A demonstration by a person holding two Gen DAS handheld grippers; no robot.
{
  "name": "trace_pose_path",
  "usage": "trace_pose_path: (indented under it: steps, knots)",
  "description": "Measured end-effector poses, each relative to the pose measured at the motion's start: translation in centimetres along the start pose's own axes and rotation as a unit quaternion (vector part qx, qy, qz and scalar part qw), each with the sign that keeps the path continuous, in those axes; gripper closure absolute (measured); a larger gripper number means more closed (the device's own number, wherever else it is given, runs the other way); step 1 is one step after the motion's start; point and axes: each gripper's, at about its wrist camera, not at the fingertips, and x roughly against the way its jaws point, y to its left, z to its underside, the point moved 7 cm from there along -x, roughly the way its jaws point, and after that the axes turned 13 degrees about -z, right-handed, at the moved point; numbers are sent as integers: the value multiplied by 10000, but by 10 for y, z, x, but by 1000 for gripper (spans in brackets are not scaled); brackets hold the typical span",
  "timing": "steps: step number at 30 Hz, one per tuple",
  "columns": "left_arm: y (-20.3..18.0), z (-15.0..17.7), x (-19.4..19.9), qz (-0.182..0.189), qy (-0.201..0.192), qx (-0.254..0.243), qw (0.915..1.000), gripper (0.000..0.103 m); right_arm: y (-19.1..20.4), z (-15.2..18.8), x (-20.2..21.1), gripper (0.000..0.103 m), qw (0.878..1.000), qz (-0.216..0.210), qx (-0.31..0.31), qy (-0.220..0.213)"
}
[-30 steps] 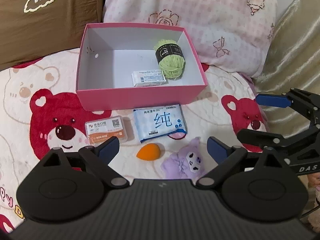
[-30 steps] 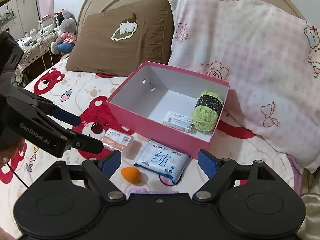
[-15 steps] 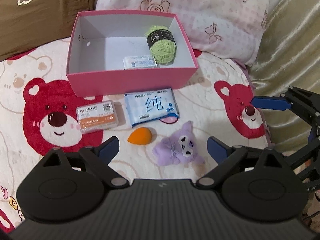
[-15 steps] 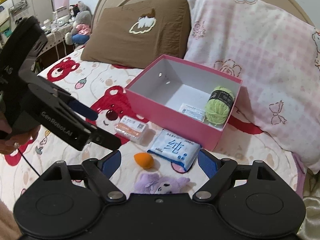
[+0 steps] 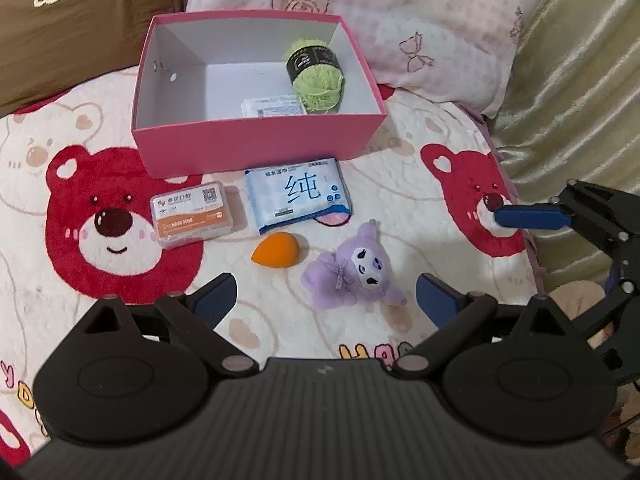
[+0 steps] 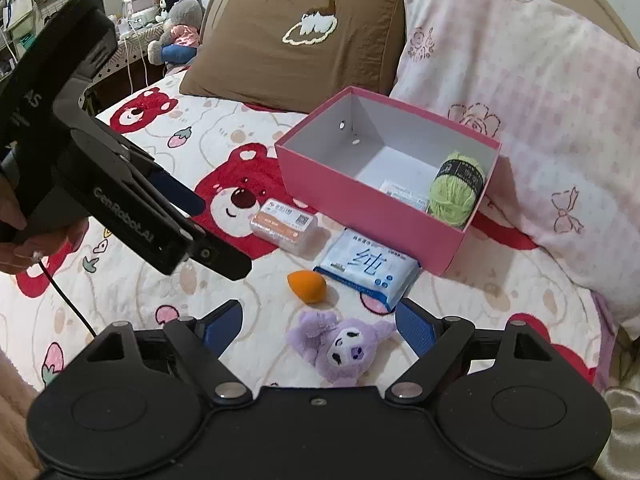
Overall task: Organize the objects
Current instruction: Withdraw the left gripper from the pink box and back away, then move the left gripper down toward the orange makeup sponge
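Note:
A pink box (image 5: 256,142) (image 6: 360,208) sits on the bed and holds a green yarn ball (image 5: 318,76) (image 6: 456,190) and a small white packet (image 5: 272,109). In front of it lie an orange-and-clear case (image 5: 192,214) (image 6: 284,222), a blue wipes pack (image 5: 298,194) (image 6: 368,266), an orange sponge (image 5: 276,249) (image 6: 308,286) and a purple plush toy (image 5: 352,270) (image 6: 340,344). My left gripper (image 5: 326,300) hovers open above the bed, nothing between its fingers. My right gripper (image 6: 320,326) is open too, the plush lying on the bed between its blue pads, untouched.
A brown pillow (image 6: 296,36) and a pink pillow (image 6: 520,92) lean behind the box. Gold fabric (image 5: 576,80) borders the bed on the right. The bear-print blanket (image 5: 100,240) covers the bed. A side table with toys (image 6: 172,28) stands far left.
Both grippers have drawn back and sunk a little, so the purple plush has come fully into view between the fingers. Neither gripper has changed its opening. The objects lie unmoved.

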Motion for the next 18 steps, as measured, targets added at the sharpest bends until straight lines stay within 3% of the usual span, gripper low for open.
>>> trace_pose_path:
  steps: [12, 18]
  knots:
    - [20, 30, -19, -68, 10, 197, 9998, 5, 2, 20, -33, 16, 9999, -67, -139, 63]
    - [30, 35, -33, -126, -133, 348, 9992, 5, 1, 26, -54, 16, 9993, -294, -217, -45]
